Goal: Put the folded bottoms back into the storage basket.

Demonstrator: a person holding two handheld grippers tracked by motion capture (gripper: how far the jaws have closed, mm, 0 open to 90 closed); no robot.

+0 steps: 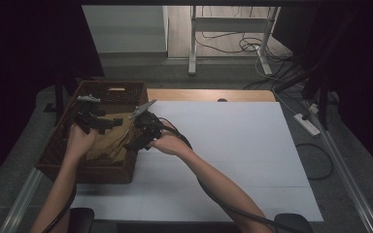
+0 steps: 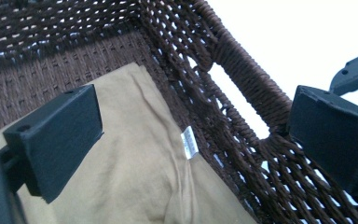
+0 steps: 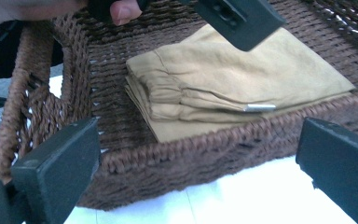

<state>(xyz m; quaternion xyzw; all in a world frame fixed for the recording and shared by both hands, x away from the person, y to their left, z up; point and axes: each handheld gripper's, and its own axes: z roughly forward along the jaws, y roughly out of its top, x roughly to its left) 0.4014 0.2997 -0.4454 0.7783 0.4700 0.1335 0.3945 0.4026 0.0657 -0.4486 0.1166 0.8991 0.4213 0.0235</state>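
1. The left gripper [image 1: 110,122] hangs over the wicker basket [image 1: 137,92], its jaws spread wide with nothing between them; in the left gripper view the tan cloth [image 2: 140,172] lies below them, untouched.
2. The right gripper [image 1: 132,144] sits at the basket's 3 o'clock wall, jaws likewise spread and empty, straddling the rim in the right gripper view.
3. The tan cloth [image 3: 223,79] lies folded flat on the basket floor, a small white label [image 2: 189,143] showing along one seam.
4. The basket stands at the table's [image 1: 233,145] 9 o'clock edge.
5. Judging by this, the placing looks done: cloth folded, inside, released. What seems left is drawing both hands clear.
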